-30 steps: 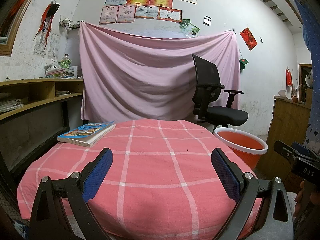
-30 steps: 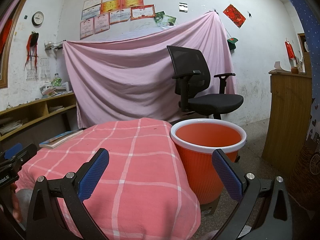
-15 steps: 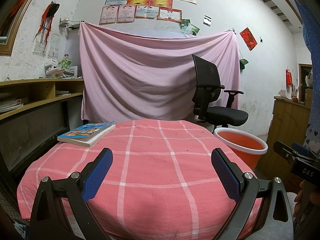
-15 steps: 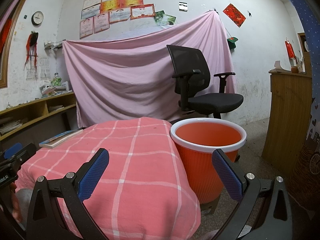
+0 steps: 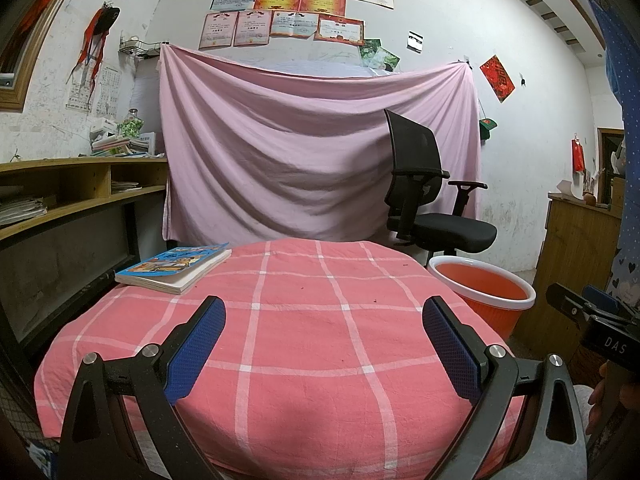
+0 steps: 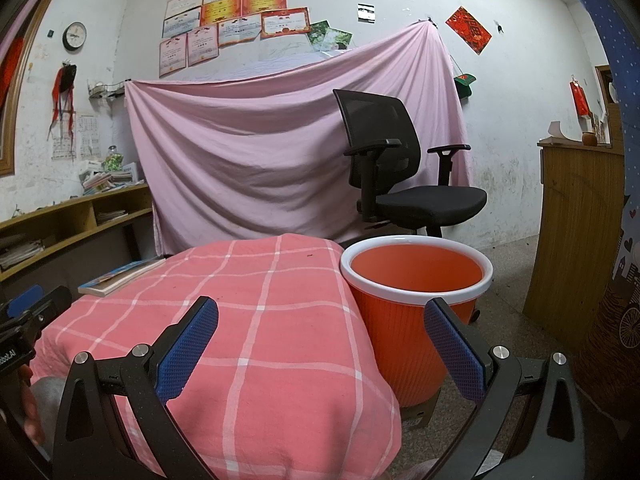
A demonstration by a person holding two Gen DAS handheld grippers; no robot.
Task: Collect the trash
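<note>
An orange bin with a white rim stands on the floor just right of the table; in the left wrist view the bin shows past the table's right edge. Its inside looks bare from here. The table carries a pink checked cloth; no trash shows on it. My left gripper hovers open over the near part of the cloth, holding nothing. My right gripper is open too, straddling the table's right corner and the bin's near wall. The other gripper's body shows at each view's edge.
A book lies on the table's far left corner. A black office chair stands behind the bin before a pink hanging sheet. Wooden shelves run along the left wall; a wooden cabinet stands right.
</note>
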